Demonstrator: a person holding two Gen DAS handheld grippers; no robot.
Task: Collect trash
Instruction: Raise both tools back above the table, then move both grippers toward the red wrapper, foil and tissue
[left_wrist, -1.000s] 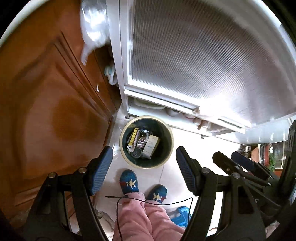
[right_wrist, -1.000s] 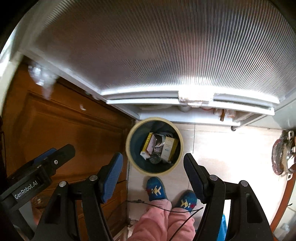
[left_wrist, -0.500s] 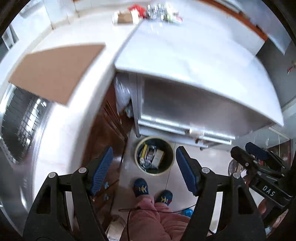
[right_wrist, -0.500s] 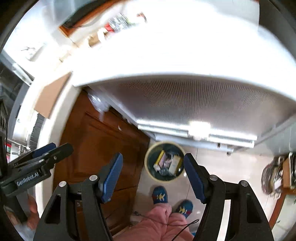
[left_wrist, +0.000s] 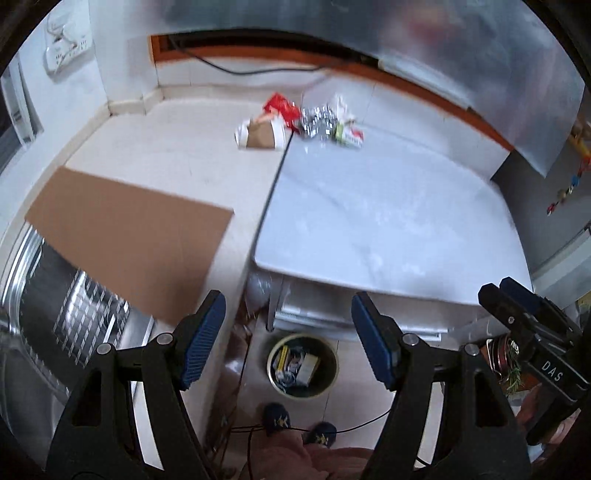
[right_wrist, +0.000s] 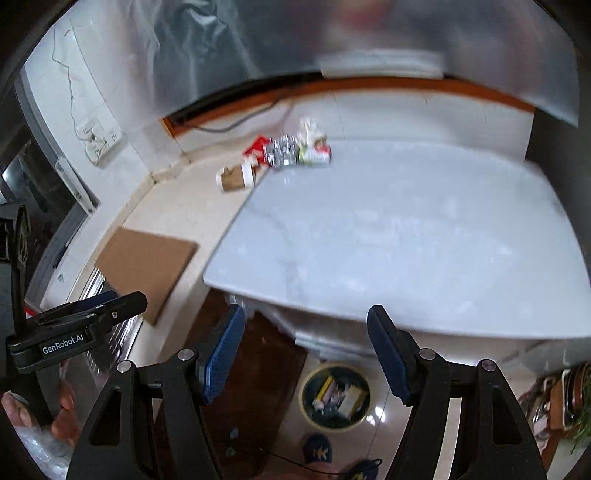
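At the counter's far edge, a crumpled trash heap (left_wrist: 306, 122), red, silvery, brown-and-white; both grippers' jaws released, empty.

Blurring: far trash pile (left_wrist: 314, 120) wrappers unreadable | Too small: bin (left_wrist: 302, 365) contents | Cropping: slippers (right_wrist: 317, 452)
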